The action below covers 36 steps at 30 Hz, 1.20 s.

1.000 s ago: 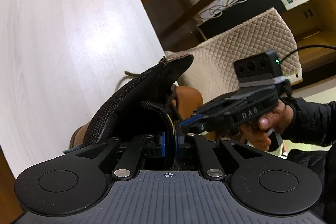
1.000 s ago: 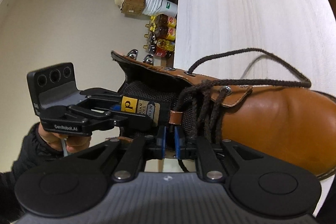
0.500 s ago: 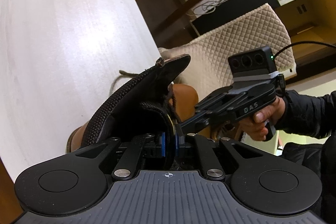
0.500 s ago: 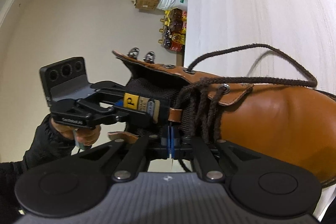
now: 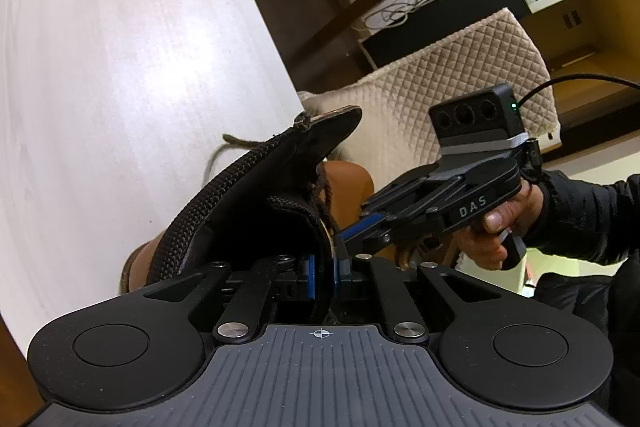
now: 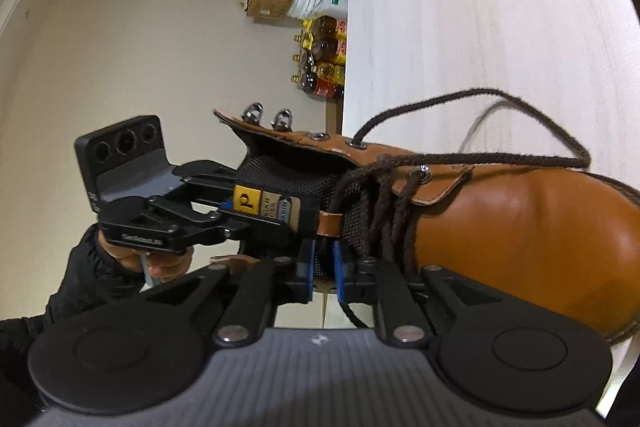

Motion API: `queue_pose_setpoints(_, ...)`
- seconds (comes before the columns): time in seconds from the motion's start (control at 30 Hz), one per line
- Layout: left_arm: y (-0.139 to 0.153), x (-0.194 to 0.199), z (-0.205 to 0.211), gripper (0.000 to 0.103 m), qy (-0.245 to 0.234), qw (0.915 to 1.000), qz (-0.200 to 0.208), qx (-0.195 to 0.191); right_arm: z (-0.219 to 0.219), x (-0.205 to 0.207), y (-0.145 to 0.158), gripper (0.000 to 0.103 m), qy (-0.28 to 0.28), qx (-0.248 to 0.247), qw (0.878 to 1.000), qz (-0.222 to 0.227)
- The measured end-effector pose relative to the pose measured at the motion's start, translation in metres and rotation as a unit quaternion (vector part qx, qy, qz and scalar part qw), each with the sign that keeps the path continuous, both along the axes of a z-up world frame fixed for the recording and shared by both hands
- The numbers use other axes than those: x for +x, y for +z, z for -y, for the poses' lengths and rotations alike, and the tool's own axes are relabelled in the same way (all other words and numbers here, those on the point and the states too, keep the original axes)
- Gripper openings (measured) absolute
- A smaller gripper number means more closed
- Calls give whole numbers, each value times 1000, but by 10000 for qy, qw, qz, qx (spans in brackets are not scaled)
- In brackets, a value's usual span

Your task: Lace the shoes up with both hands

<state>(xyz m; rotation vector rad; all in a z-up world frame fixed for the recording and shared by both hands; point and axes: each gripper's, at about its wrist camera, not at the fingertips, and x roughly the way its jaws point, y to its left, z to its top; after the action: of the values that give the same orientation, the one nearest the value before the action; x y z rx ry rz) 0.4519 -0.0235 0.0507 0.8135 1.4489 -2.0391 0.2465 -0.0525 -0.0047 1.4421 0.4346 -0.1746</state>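
A tan leather boot (image 6: 520,227) lies on its side on the white table (image 6: 480,7), with a dark brown lace (image 6: 480,97) partly threaded and one end looping over the tabletop. My left gripper (image 5: 324,271) is shut on the boot's black mesh tongue (image 5: 260,195), and its jaws are closing. In the right wrist view the left gripper (image 6: 236,211) pinches the tongue at its yellow label. My right gripper (image 6: 324,267) sits at the boot's opening beside the crossed laces. Its jaws are opening, with a narrow gap and nothing pressed between the pads. A lace strand hangs just past its right pad.
The boot overhangs the table's near edge. A quilted beige chair (image 5: 460,75) stands beyond the table (image 5: 100,67). On the floor are bottles (image 6: 324,67), a white bucket (image 6: 316,1) and cardboard boxes. A person's hand (image 5: 496,223) in a dark sleeve holds the right gripper.
The right gripper's jaws were shut tight half a second ago and have parted again. The left gripper keeps its hold on the tongue. Both hands have barely moved.
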Motion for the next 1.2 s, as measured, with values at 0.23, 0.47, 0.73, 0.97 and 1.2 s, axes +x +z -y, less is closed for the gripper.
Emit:
queue_pose_setpoints(0.23,1,-1,0,8,-2,10000,-35,-42,1,-3,-6,2,-41,97,9998,173)
queue_pose_setpoints(0.47,2,-2,0,8,-46,9999,9,-113,-4,-27,19,2,236,19,9996,178)
queue_pose_setpoints(0.73,6,-3,-6,9,50,9998,145,-161,-55,-13,27,4,1838,3,9829,-112)
queue_pose_setpoints(0.97,23,6,-22,9,297,9985,276,-364,-36,-11,28,24,1114,-503,9907,-594)
queue_pose_setpoints(1.2,53,21,-59,9,898,9923,425,-742,-28,-1,33,23,583,-1087,9883,-891)
